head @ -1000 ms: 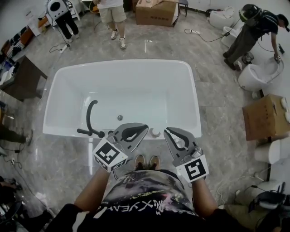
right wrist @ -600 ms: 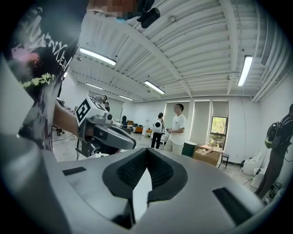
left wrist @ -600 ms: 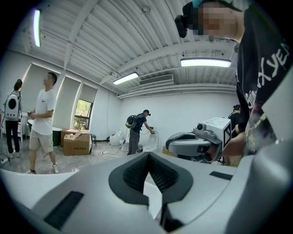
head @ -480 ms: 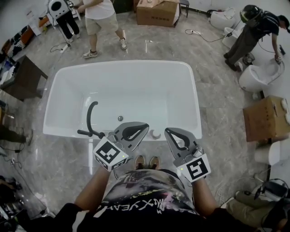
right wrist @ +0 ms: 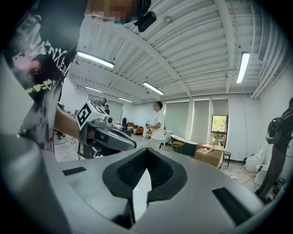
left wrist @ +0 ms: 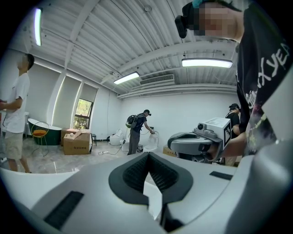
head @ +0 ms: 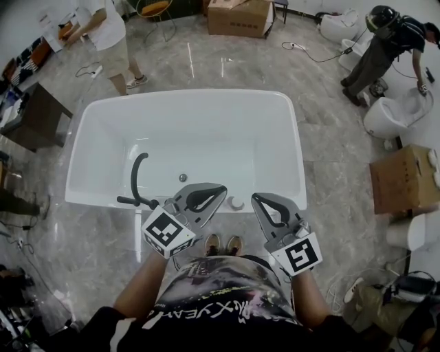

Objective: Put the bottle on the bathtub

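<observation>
The white bathtub (head: 291, 151) lies below me in the head view, and no bottle shows in any view. My left gripper (head: 221, 190) hangs over the tub's near rim, shut, with nothing between its fingers. Beside it my right gripper (head: 254, 199) is also shut and empty. In the left gripper view the left gripper (left wrist: 148, 155) has its tips touching, and the right gripper (left wrist: 192, 142) shows beyond them. The right gripper view shows the right gripper (right wrist: 146, 151) with its tips together and the left gripper (right wrist: 109, 137) to the left.
A black curved tap (head: 137, 180) stands at the tub's near left, and a small round white knob (head: 236, 203) sits on the near rim. Cardboard boxes (head: 237, 17) (head: 402, 177), toilets (head: 385, 117), a dark cabinet (head: 27, 117) and two people (head: 106, 38) (head: 385, 41) surround the tub.
The person behind the tub has walked from the back centre to the back left. Both grippers have stayed almost where they were.
</observation>
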`<state>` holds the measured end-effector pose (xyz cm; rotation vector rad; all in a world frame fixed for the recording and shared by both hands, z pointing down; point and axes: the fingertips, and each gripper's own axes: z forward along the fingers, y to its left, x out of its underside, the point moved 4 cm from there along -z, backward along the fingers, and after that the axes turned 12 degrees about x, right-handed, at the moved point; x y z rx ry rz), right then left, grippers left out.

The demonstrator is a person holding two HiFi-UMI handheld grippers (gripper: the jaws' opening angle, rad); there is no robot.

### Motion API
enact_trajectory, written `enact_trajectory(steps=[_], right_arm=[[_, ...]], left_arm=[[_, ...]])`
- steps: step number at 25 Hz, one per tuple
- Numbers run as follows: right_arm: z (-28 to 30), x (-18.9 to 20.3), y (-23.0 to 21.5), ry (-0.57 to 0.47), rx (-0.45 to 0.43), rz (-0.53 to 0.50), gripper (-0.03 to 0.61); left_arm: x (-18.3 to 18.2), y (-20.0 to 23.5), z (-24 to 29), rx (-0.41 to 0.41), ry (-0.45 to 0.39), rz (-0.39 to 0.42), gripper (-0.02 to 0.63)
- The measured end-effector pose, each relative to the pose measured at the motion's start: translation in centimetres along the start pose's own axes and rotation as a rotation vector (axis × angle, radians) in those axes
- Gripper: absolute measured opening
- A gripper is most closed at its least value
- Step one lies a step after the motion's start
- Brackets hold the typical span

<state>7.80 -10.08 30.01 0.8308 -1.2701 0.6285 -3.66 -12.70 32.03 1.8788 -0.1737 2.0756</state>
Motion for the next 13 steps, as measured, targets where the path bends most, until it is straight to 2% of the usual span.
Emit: enact_trajectory(steps=[13], right_arm=[[0.12, -0.15, -0.38, 0.004, -0.008, 0.005, 0.001]], left_arm=[[-0.23, -0.01, 0.0, -0.01, 0.001, -0.002, 0.011]])
